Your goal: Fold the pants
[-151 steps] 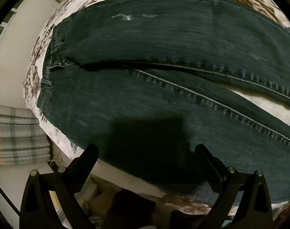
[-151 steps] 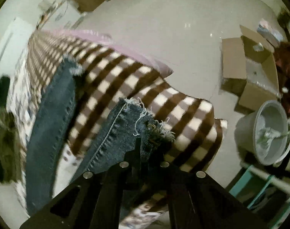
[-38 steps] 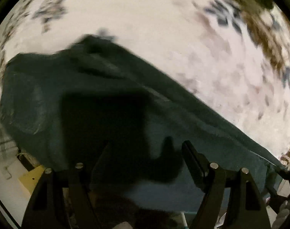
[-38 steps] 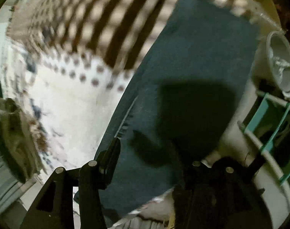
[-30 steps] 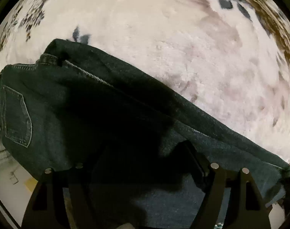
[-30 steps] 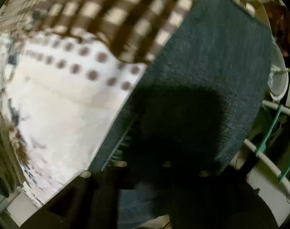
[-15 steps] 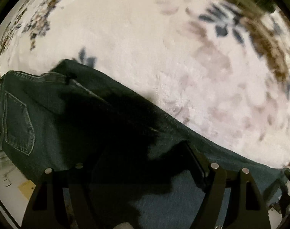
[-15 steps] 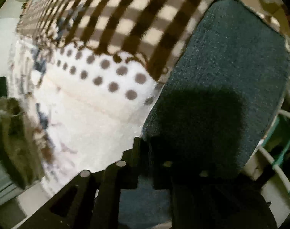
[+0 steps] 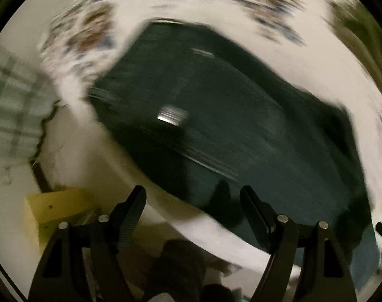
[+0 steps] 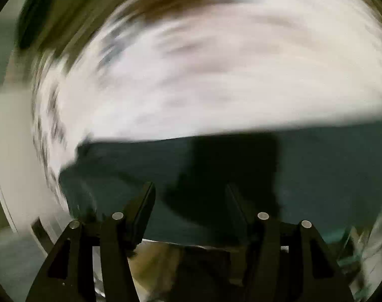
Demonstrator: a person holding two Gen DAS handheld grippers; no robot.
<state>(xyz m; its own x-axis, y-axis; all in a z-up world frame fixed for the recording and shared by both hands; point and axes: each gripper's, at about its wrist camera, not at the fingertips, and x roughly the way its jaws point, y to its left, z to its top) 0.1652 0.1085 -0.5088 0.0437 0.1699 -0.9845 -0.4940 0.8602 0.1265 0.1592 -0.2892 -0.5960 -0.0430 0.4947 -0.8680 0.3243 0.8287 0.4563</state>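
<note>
The dark blue jeans (image 9: 228, 125) lie folded lengthwise on the white patterned blanket (image 9: 279, 37), blurred by motion. My left gripper (image 9: 193, 198) is open and empty just above the near edge of the jeans. In the right wrist view the jeans (image 10: 316, 176) fill the lower half, on the blanket (image 10: 216, 75). My right gripper (image 10: 191, 193) is open and empty above the jeans, its shadow falling on the denim.
A yellow box (image 9: 55, 209) sits on the floor at the lower left, below the bed edge. A striped cloth (image 9: 12, 110) shows at the far left. Dark clutter lies under the left gripper. Both views are heavily blurred.
Both grippers have swung quickly. The right gripper was shut on the jeans and is now open, the jeans released. The left view has pulled back, showing more of the jeans.
</note>
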